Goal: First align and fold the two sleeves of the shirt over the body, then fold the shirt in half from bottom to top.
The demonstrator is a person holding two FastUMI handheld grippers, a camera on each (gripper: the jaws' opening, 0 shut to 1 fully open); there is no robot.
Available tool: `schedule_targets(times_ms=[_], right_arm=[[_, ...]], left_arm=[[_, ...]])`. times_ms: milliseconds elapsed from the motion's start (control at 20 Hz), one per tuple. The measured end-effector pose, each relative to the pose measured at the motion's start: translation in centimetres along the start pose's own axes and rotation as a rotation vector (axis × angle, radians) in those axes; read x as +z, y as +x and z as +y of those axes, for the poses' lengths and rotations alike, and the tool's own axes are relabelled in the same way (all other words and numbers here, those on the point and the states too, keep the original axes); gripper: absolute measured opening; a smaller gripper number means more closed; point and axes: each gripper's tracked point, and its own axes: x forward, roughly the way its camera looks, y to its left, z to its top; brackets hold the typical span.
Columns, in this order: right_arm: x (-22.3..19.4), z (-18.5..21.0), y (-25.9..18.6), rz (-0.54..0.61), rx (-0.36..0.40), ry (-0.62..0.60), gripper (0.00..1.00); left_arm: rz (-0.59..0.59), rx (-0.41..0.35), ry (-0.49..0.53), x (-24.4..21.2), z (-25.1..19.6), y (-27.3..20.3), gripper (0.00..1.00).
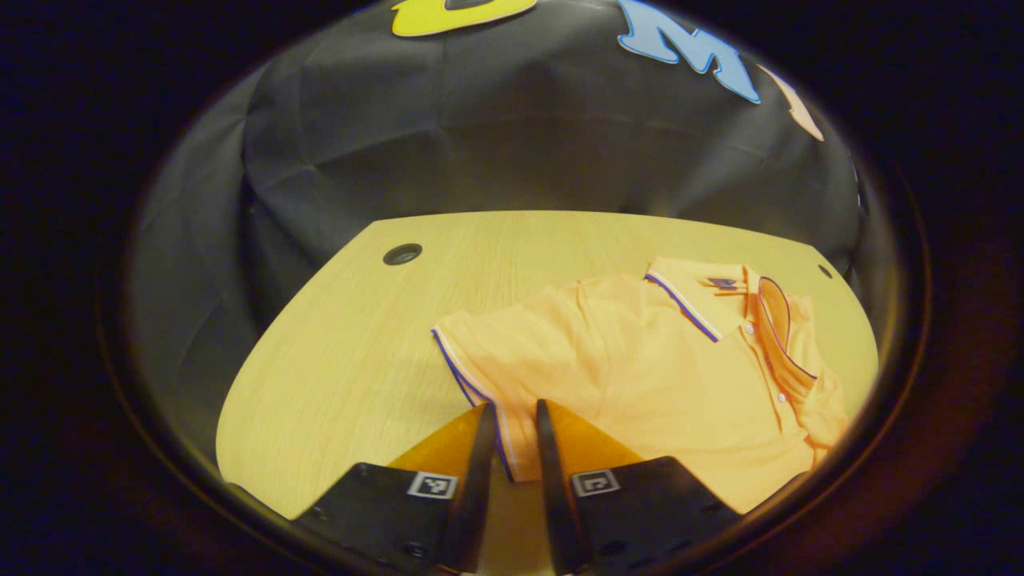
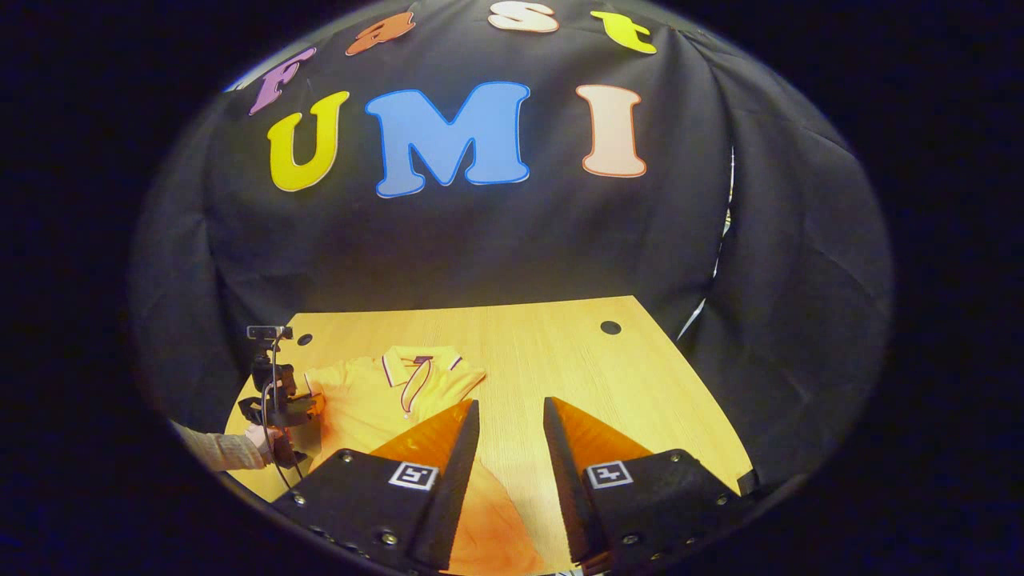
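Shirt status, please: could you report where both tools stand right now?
Left tool open, astride the sleeve hem. Right tool open above the shirt, nothing held. Shirt flat on the table, one sleeve folded in. Nothing in the way.

Your left gripper view sits low and close over the shirt [image 1: 664, 376] on the wooden table [image 1: 352, 352], facing the booth's back wall, while your right gripper view looks from farther back and higher toward that same wall, sharing shirt [image 2: 376, 400] and tabletop [image 2: 576, 360].
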Motion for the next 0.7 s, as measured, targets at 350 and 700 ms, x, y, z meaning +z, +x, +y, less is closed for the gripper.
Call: schedule_targets(times_ms=[350, 700], right_arm=[[-0.6, -2.6, -0.6, 0.003, -0.038, 0.028, 0.53], [-1.8, -4.6, -1.4, 0.014, -0.055, 0.071, 0.53]], left_arm=[[0.031, 0.085, 0.073, 0.4, -0.4, -0.6, 0.06], [-0.099, 0.031, 0.188, 6.0, -5.3, -3.2, 0.06]])
